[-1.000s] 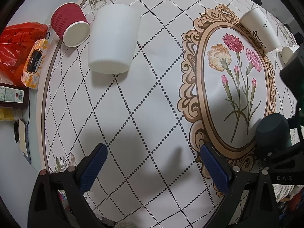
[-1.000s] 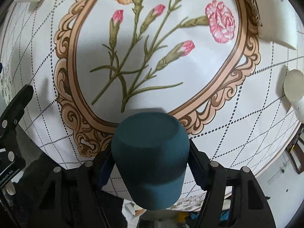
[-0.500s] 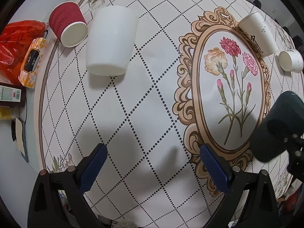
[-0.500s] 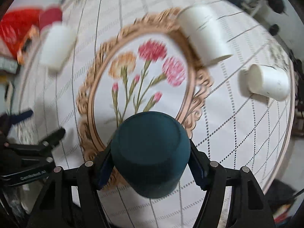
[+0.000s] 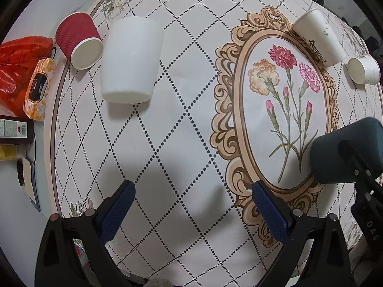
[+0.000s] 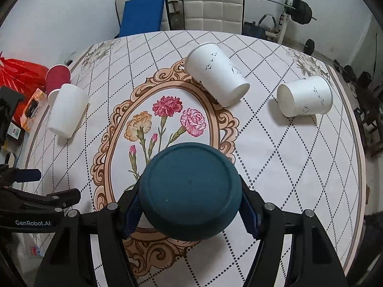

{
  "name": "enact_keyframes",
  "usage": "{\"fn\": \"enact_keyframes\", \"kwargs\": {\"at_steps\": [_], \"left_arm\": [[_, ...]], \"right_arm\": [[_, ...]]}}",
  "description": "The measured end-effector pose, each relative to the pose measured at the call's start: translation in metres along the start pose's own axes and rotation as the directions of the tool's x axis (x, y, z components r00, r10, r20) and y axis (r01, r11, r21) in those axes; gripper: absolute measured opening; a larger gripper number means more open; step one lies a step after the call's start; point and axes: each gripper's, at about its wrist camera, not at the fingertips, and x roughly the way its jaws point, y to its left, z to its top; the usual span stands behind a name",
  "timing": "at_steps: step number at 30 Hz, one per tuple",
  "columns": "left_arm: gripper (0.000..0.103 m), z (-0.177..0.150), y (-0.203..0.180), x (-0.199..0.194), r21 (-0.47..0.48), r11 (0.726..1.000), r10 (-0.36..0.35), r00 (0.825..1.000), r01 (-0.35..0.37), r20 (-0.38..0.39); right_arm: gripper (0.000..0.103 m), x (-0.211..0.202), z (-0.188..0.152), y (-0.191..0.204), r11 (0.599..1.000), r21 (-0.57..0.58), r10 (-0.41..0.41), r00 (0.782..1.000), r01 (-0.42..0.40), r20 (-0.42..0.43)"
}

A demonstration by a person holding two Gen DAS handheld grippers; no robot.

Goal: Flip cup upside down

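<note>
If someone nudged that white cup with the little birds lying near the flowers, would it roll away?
Probably, in a curve: the bird-print cup lies on its side and tapers. It looks like thin paper, so likely light and crushable. The tablecloth looks smooth, offering little grip.

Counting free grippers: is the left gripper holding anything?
No, the left gripper is open, with only bare tablecloth between its blue fingers.

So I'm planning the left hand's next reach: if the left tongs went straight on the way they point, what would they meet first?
Probably only the tablecloth: the open left tongs aim at bare patterned cloth. The plain white cup lies further up and to the left, likely off that line, though fisheye depth is unclear.
</note>
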Motion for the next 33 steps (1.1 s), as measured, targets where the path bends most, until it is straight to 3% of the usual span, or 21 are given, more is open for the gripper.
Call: {"fn": "enact_keyframes", "kwargs": {"at_steps": [4,6,8,12,16,23,33], "left_arm": [[0.100,-0.004,-0.007,-0.005,0.013,1.000,-0.004,1.000,0.004,0.015],[0.100,-0.004,-0.008,-0.011,0.020,1.000,-0.006,1.000,0.006,0.027],[0.100,-0.007,-0.005,-0.017,0.024,1.000,-0.012,0.999,0.011,0.039],[0.100,-0.011,-0.006,-0.038,0.044,0.999,-0.021,0.996,0.018,0.084],[0.100,-0.022,-0.005,-0.064,0.074,0.997,-0.027,0.988,0.016,0.155],[0.100,-0.040,-0.005,-0.113,0.128,0.992,-0.048,0.966,0.015,0.253],[0.100,-0.089,-0.010,-0.222,0.123,0.991,-0.097,0.920,0.054,0.381]], "right_arm": [[0.072,0.008,-0.007,-0.001,1.000,0.022,0.006,1.000,-0.006,-0.023],[0.079,0.009,-0.007,-0.001,1.000,0.027,0.015,0.999,-0.014,-0.039],[0.094,0.007,-0.005,-0.002,0.999,0.041,0.016,0.999,-0.014,-0.046],[0.094,-0.010,-0.003,-0.003,0.997,0.077,-0.018,0.999,0.020,-0.027],[0.095,-0.043,-0.004,-0.008,0.986,0.133,-0.101,0.995,0.100,0.004],[0.096,-0.100,-0.022,-0.018,0.956,0.221,-0.191,0.981,0.192,-0.026],[0.096,-0.216,-0.040,-0.024,0.955,0.244,-0.177,0.984,0.170,0.007]]}}
